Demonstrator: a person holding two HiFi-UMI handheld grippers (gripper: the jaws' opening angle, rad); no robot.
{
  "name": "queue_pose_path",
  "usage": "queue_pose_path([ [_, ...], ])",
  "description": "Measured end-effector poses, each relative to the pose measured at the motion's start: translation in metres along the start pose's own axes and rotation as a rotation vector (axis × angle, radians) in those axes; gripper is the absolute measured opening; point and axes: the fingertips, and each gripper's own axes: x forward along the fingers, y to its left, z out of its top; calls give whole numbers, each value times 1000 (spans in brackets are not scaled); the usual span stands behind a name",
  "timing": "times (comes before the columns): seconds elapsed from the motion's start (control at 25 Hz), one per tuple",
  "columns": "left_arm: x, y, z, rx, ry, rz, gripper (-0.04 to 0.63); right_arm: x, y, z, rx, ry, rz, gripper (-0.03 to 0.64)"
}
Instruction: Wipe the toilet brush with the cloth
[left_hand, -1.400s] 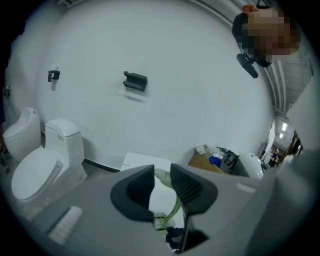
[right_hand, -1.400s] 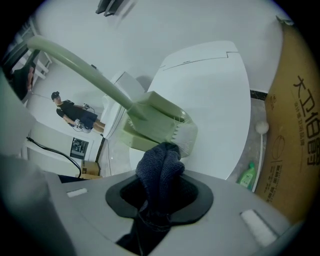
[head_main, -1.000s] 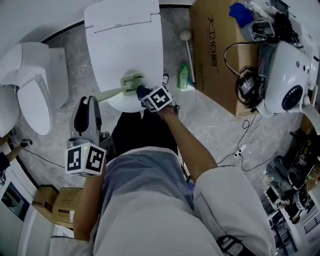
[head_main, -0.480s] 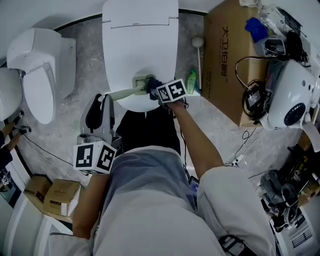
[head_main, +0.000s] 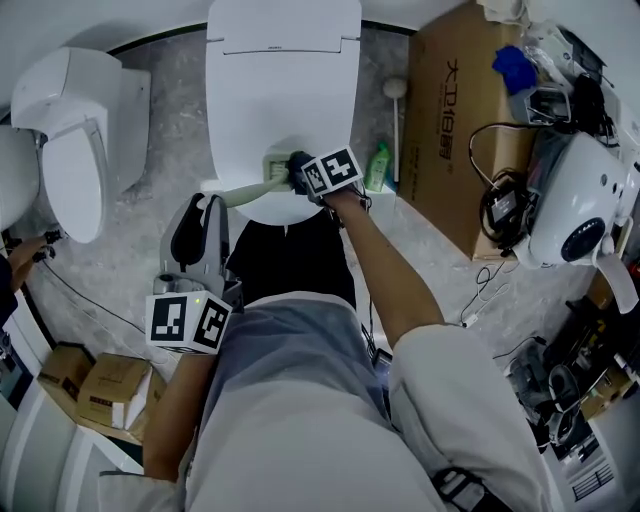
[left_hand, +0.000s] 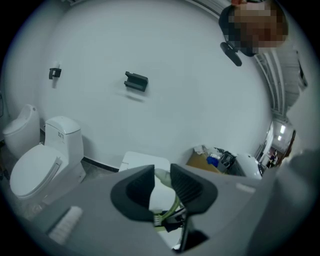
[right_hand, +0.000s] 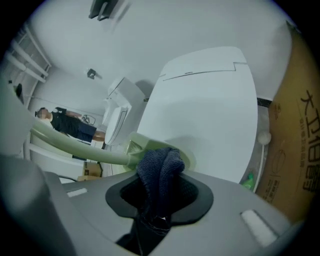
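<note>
A pale green toilet brush (head_main: 250, 184) lies across the front of the closed white toilet lid (head_main: 280, 80), with its head (head_main: 276, 165) on the lid. My left gripper (head_main: 212, 200) is shut on the handle (left_hand: 162, 176), which shows between its jaws. The right gripper (head_main: 302, 170) is shut on a dark blue cloth (head_main: 297, 162). That cloth (right_hand: 160, 172) is bunched between the jaws and presses against the brush head (right_hand: 134, 149). The handle (right_hand: 70, 149) runs off to the left in the right gripper view.
A second white toilet (head_main: 75, 150) stands to the left. A large cardboard box (head_main: 450, 110) is to the right, with a green bottle (head_main: 378, 165) and a white-knobbed stick (head_main: 396, 92) beside it. A white appliance (head_main: 575, 200), cables and small boxes (head_main: 100, 390) crowd the floor.
The right gripper has shifted the cloth from below the brush head up against its right side. The left gripper still holds the handle. The head camera has moved a little.
</note>
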Motion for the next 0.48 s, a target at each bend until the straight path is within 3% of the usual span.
queue_pose_path([
  [0.12, 1, 0, 1, 3, -3, -4, 0, -1, 9, 1, -56, 2, 21, 109],
  [0.48, 2, 3, 1, -1, -2, -29, 0, -10, 26, 3, -44, -35, 89, 109],
])
